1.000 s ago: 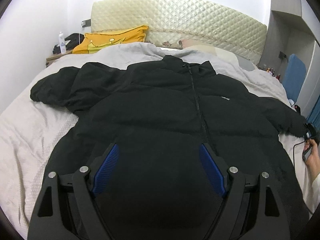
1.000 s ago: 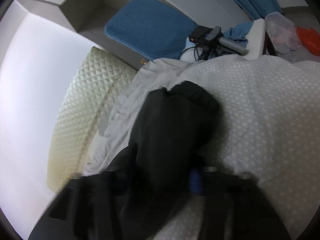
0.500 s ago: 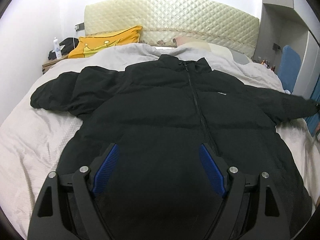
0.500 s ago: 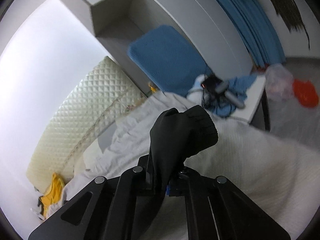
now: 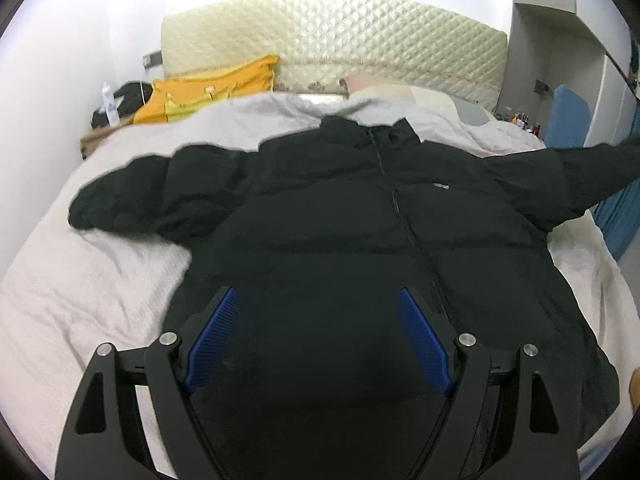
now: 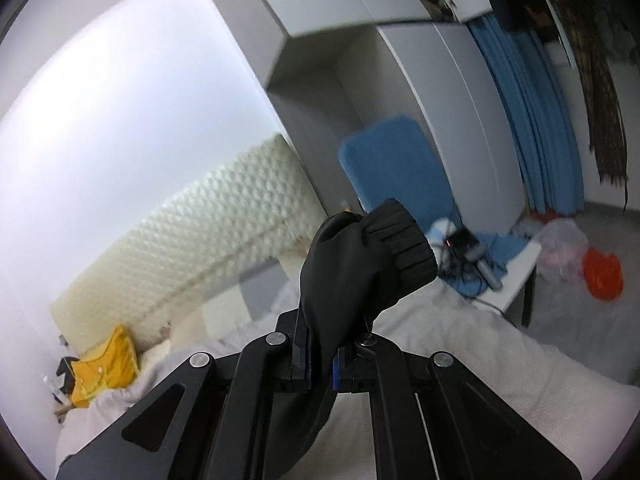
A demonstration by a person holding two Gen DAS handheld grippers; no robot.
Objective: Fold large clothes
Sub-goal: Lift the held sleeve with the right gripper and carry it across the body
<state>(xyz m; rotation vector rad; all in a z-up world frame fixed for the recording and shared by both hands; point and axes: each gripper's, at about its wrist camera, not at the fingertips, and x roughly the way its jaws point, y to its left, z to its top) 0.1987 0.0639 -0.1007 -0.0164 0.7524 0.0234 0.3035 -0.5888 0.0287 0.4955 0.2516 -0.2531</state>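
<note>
jacket (image 5: 360,240): black puffer, laid flat and front-up on the bed (image 5: 100,288), zip closed, collar toward the quilted headboard (image 5: 332,44), hem toward you.
long axis: collar to hem, running straight away from you along the zip (image 5: 404,220). Sleeves cross it, one out to each side.
right sleeve (image 5: 568,176): off the bed, stretched up and out toward the right edge of the left wrist view.
right gripper (image 6: 322,364): your jaws are clamped on that sleeve just behind the ribbed cuff (image 6: 400,248); cuff sticks out past the fingertips, cloth pinched between the blue pads.
left gripper (image 5: 316,332): jaws wide, nothing between the pads (image 5: 212,336), hanging over the lower front near the hem. Whether it touches the fabric, can't tell.
left sleeve (image 5: 132,196): flat on the bed, pointing left, well apart from both of your grippers.
key relation: the body lies to the left of your right gripper, so the held sleeve has to travel across the zip line, at right angles to the long axis.
nearer hand: right already owns the sleeve. I'd judge the left is best placed to pin the front panel so the body doesn't drag along.
risk: puffy fill is springy, so the sleeve will likely bounce back off the chest unless pressed.
</note>
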